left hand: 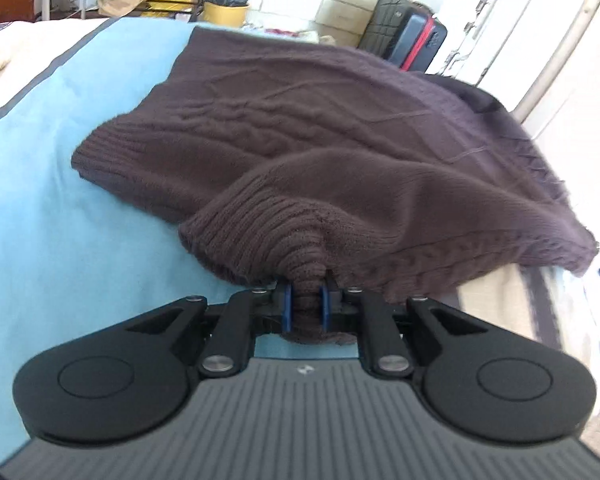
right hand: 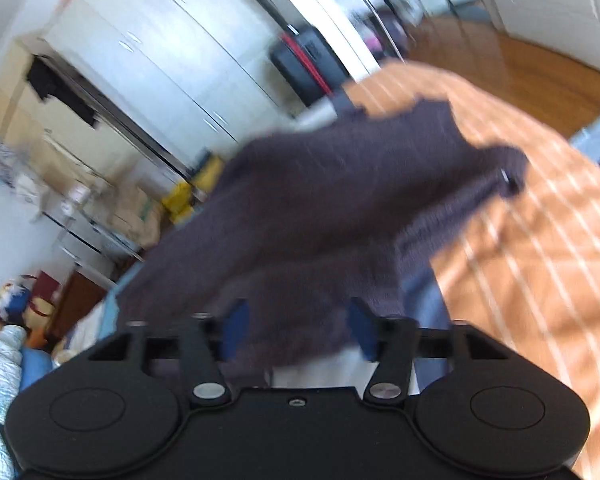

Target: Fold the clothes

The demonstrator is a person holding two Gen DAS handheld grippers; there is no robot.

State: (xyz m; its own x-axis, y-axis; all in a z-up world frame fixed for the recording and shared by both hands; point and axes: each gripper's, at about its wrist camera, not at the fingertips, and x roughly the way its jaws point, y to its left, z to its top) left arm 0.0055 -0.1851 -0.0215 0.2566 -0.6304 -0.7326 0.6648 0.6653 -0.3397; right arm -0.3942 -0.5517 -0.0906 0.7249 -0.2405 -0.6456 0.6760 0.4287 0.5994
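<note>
Between the blue pads of the left gripper a bunched roll of ribbed hem is pinched tight; the jaws stand narrow, closed on the dark brown cable-knit sweater. Out from that pinch the ribbed edge fans up into a raised fold that arches over the rest of the knit, so one layer already lies over another. Beyond it the sweater spreads across a light blue sheet on a bed, its far side running toward the edge, where a red-and-black case and a yellow bin stand past the bed.

The right gripper has its blue pads set wide apart. Dark knit shows between and past them, but the right wrist view is badly blurred and I cannot tell whether the cloth touches either pad; it does not look clamped. Farther out the sweater hangs lifted, with a tan striped cover and a white wardrobe behind.

As a judgement, the fold is mid-way: the garment is doubled and partly raised, not a flat, squared bundle. Laying the carried edge down and smoothing seems left
</note>
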